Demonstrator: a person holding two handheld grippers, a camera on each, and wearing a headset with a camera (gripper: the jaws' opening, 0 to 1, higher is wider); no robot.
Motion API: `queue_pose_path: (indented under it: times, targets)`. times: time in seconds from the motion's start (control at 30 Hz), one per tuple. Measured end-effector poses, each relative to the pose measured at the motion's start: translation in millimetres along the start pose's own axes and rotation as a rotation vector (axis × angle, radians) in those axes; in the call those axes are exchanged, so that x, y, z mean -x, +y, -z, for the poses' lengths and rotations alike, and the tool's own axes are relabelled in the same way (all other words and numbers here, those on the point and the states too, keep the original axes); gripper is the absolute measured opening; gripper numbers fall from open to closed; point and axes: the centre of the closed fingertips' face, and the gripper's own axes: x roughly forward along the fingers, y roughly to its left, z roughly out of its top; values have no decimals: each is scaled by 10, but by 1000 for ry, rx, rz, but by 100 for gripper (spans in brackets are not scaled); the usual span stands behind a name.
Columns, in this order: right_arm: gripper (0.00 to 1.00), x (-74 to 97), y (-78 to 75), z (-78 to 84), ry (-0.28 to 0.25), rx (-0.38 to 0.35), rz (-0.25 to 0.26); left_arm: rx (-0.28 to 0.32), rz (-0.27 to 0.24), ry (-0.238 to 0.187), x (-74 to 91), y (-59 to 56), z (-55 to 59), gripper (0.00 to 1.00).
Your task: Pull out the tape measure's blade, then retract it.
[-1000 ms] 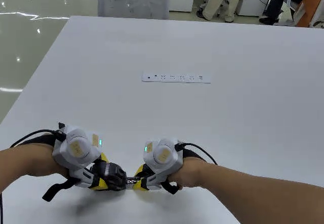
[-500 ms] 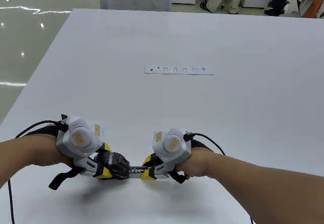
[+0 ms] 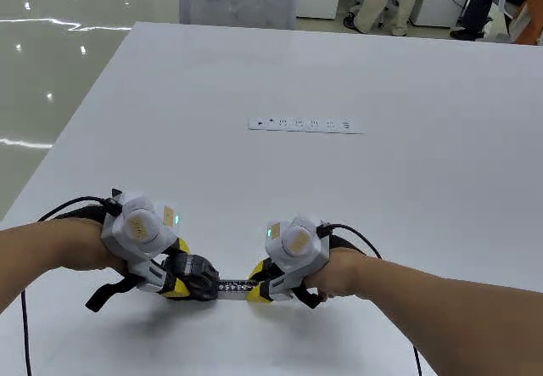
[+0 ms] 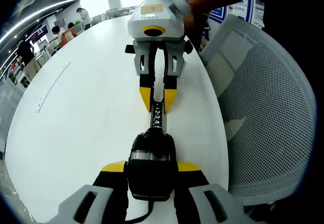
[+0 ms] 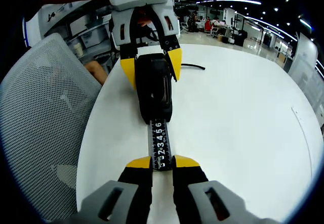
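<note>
**Short run of blade out between your two grippers**

The black tape measure lies on the white table, well to your side of the power strip and a little left of it. Your left gripper is clamped on its case, with a yellow jaw tip on either side. A short run of blade, numbered up to six, reaches from the case to your right gripper, whose jaws pinch its end. Both grippers sit low over the table, pointed at each other.
</note>
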Motion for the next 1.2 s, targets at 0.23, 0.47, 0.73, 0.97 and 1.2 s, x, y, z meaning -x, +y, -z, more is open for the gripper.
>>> queue_pose_path:
  times: [0.23, 0.47, 0.73, 0.97, 1.2]
  targets:
    - [13, 80, -20, 105, 15, 3, 4, 8, -3, -3, 4, 1, 5, 31]
    - [13, 119, -19, 186, 33, -1, 5, 14, -7, -11, 7, 0, 5, 31]
    - [13, 188, -63, 250, 35, -25, 1, 23, -9, -19, 5, 8, 1, 31]
    - [13, 273, -89, 343, 27, -44, 8, 28, 1, -21, 0, 15, -4, 31]
    - [13, 305, -51, 362, 7, -48, 13, 26, -3, -25, 0, 5, -3, 31]
